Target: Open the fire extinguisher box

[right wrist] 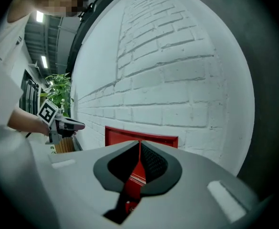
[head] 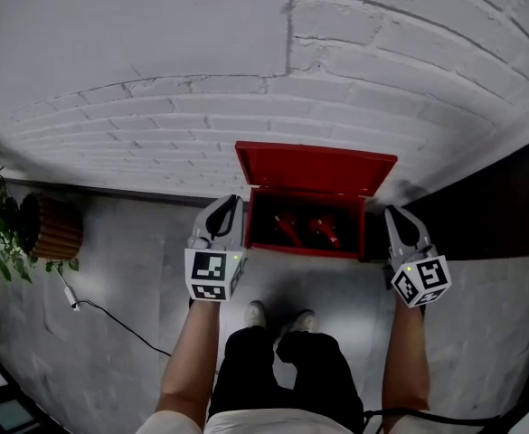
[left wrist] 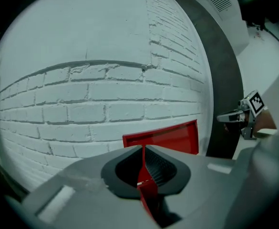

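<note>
Head view: left tool (head: 227,204), right tool (head: 398,217) flanking open box (head: 311,169)

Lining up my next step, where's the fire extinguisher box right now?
In the head view the fire extinguisher box sits centre, against the white brick wall, between the left hand-held gripper and the right hand-held gripper.

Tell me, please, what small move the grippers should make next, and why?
Probably draw both grippers back from the box. Its lid stands up against the brick wall, red extinguishers show inside, and the left gripper and right gripper hover at its front corners with jaws together, so nothing seems left to lift.
</note>
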`<state>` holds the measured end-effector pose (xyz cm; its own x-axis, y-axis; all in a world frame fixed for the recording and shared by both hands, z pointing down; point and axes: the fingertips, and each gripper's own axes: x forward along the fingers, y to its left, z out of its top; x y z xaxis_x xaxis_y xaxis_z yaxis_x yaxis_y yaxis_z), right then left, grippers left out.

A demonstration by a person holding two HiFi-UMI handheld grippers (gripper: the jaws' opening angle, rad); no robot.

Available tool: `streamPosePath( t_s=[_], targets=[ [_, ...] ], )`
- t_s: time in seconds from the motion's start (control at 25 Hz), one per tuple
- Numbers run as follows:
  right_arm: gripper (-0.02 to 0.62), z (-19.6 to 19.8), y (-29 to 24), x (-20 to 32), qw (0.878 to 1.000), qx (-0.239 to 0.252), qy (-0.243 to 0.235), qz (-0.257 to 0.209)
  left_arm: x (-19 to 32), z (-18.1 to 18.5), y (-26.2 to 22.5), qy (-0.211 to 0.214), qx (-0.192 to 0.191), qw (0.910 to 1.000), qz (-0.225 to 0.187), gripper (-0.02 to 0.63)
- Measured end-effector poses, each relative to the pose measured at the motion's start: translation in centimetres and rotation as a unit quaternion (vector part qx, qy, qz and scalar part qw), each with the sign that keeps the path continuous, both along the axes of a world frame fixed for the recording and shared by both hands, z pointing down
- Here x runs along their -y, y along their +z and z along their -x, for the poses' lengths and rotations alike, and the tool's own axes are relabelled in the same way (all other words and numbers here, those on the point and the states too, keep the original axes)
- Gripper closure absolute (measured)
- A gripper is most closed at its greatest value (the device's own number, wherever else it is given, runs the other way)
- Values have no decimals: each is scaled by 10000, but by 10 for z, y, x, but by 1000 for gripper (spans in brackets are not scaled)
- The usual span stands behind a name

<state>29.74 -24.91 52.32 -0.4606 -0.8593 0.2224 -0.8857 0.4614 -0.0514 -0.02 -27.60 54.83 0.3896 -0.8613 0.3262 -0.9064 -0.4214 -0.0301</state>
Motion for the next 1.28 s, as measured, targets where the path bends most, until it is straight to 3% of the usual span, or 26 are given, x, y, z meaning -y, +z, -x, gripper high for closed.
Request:
streamPosePath(
  t_s=[0.68, 1.08, 1.28],
  targets=[
    [588, 28, -109, -85, 9999, 66, -72, 48, -90, -29, -116, 114, -408, 9982, 425, 601],
    [589, 52, -168, -115, 9995, -47, -261, -182, -120, -35, -179, 341, -342, 9985, 240, 601],
    [589, 49, -180, -115, 9994, -41, -199, -281, -117, -39, -182, 389, -199, 9990, 16, 601]
  ],
)
